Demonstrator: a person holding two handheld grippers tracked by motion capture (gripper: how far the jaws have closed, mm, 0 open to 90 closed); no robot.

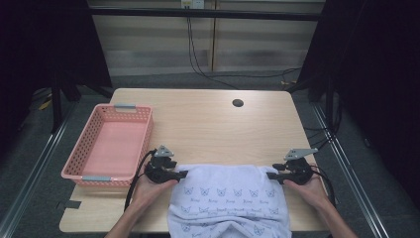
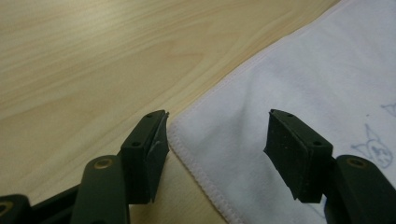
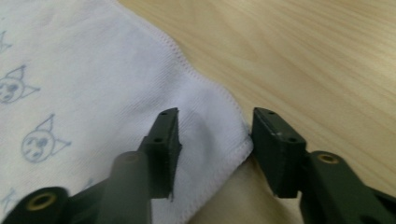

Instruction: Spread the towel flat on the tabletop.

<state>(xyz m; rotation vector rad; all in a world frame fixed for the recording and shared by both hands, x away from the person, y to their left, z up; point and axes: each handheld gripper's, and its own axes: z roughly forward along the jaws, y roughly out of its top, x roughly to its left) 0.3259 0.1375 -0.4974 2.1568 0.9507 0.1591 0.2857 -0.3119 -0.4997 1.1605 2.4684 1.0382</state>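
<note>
Table (image 1: 208, 124) of pale wood is carrying, from largest to smallest, a white towel (image 1: 229, 198) printed with small cat faces, a pink basket (image 1: 81, 148) standing at the left edge, and the two hand-held tools. The towel is lying flat at the near edge, with its lower part hanging over toward the person, and its two far corners are pointing away from the person. The left gripper (image 1: 184, 173) is sitting at the far left corner; in the left gripper view its jaws are standing well apart, straddling the stitched hem (image 2: 196, 172), with one pad over bare wood and the other over cloth, and they are clamping nothing. The right gripper (image 1: 270, 175) is mirroring this at the far right corner; in the right gripper view its jaws are standing about half open around the rounded corner (image 3: 236, 140), the cloth lying between the pads without being pinched. Judged from this layout, the step in hand is the taking of both far corners. Doing it well is likely requiring each tool to slide a little farther onto the cloth so that the hem is sitting deep between the pads, then to close on both corners together, keeping the far edge straight and evenly taut.
</note>
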